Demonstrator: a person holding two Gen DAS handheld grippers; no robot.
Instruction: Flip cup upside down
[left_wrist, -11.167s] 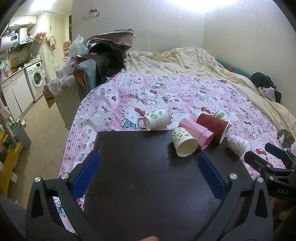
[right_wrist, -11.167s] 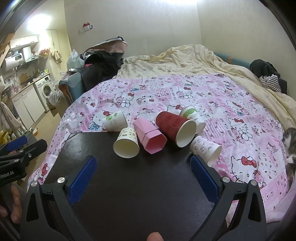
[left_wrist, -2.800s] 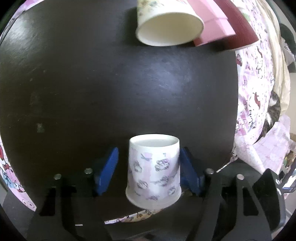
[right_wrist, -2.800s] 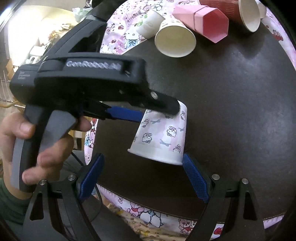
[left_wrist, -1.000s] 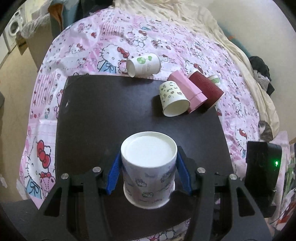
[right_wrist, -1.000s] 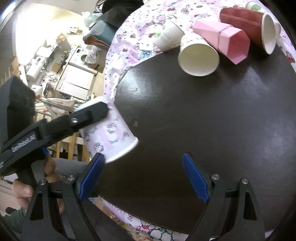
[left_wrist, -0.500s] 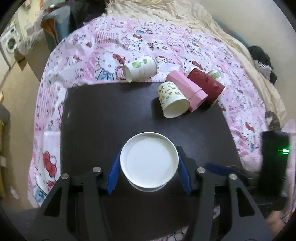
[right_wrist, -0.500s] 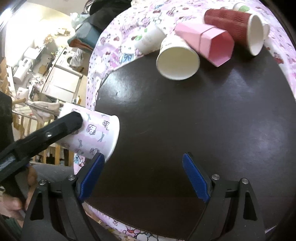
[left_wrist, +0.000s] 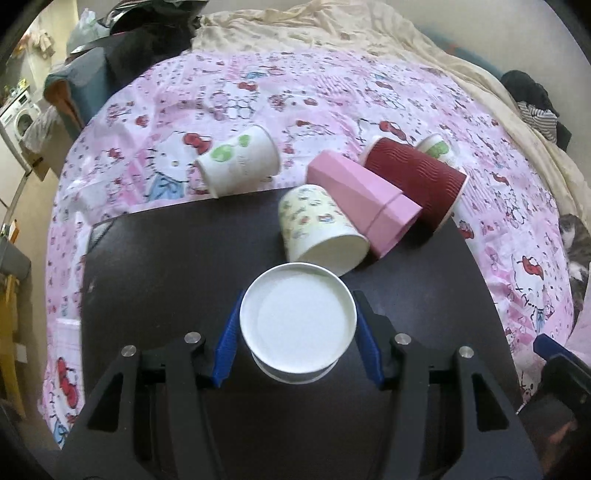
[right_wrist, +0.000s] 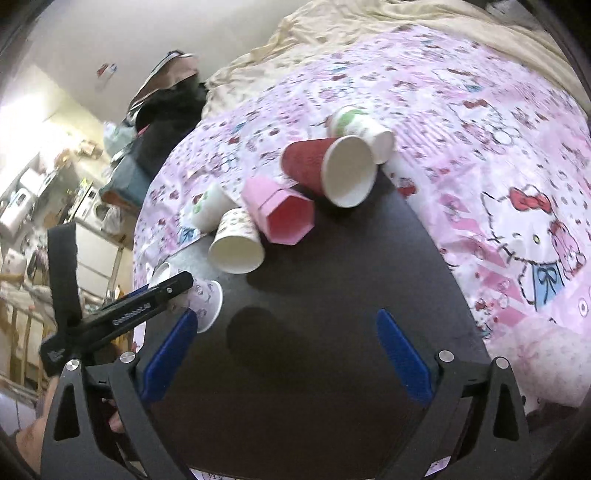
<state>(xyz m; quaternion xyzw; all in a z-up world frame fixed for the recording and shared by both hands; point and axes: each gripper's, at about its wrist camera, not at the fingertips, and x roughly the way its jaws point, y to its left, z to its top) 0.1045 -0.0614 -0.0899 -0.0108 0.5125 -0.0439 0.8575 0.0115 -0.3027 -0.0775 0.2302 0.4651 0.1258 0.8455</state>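
Observation:
My left gripper (left_wrist: 297, 334) is shut on a white Hello Kitty paper cup (left_wrist: 297, 321), held bottom-up with its flat base facing the left wrist camera, over the dark table (left_wrist: 166, 258). In the right wrist view the same cup (right_wrist: 207, 299) shows at the left, tilted, its mouth toward the table, held by the left gripper (right_wrist: 162, 291). My right gripper (right_wrist: 284, 350) is open and empty above the table's near part.
Several cups lie on their sides at the table's far edge: a cream patterned cup (left_wrist: 317, 229), a pink hexagonal cup (left_wrist: 365, 206), a dark red cup (left_wrist: 417, 184), two white green-print cups (left_wrist: 236, 162). A pink Hello Kitty bedspread (left_wrist: 332, 92) lies beyond.
My left gripper has moved forward with the cup, closer to the lying cups. The right gripper has pulled back and tilted up, showing more of the bed.

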